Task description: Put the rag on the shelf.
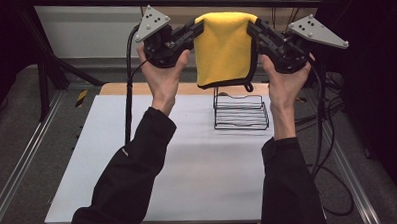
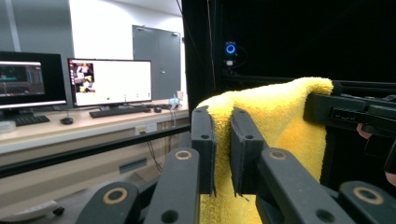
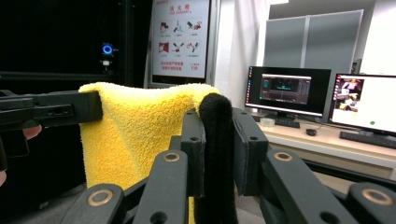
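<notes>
While your left gripper and right gripper pinch the yellow cloth's top corners, it hangs above the wire rack at the table's one o'clock.

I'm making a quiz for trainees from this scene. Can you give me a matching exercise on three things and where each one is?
Things:
1. folded yellow terry cloth
2. black wire rack
3. white table top

Places or states:
A. standing at the far side of the table
B. lying under the rack
C. hanging in the air between left gripper and right gripper

Pairs: 1-C, 2-A, 3-B
</notes>
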A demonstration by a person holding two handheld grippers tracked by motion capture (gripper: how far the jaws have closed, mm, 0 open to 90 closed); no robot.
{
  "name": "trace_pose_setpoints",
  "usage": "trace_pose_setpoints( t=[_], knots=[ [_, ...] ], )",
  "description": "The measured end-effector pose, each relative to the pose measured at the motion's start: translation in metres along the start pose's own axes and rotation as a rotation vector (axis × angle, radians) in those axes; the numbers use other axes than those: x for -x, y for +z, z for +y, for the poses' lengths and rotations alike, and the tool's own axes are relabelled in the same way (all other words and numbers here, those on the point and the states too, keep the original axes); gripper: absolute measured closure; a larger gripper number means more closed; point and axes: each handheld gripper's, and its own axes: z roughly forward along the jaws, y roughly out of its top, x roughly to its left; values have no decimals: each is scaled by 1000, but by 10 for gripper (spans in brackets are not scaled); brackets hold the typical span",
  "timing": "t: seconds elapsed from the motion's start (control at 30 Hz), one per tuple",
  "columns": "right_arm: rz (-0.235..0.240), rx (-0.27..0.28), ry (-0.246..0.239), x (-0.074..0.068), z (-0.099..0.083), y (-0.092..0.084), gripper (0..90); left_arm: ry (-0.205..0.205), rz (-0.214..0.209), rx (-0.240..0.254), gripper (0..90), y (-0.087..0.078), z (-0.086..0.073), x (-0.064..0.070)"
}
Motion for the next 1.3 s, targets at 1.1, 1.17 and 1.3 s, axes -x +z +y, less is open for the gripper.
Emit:
trace_pose_setpoints(
  t=[1.1, 1.17, 1.3],
  knots=[
    [19, 18, -49, 20, -11, 63, 772, 90, 77, -13, 816, 30, -4, -35],
    [12, 7, -45, 23, -18, 60, 772, 93, 73, -33, 816, 34, -9, -33],
    [-2, -9, -34, 31, -28, 55, 772, 96, 58, -46, 816, 43, -18, -29]
  ],
)
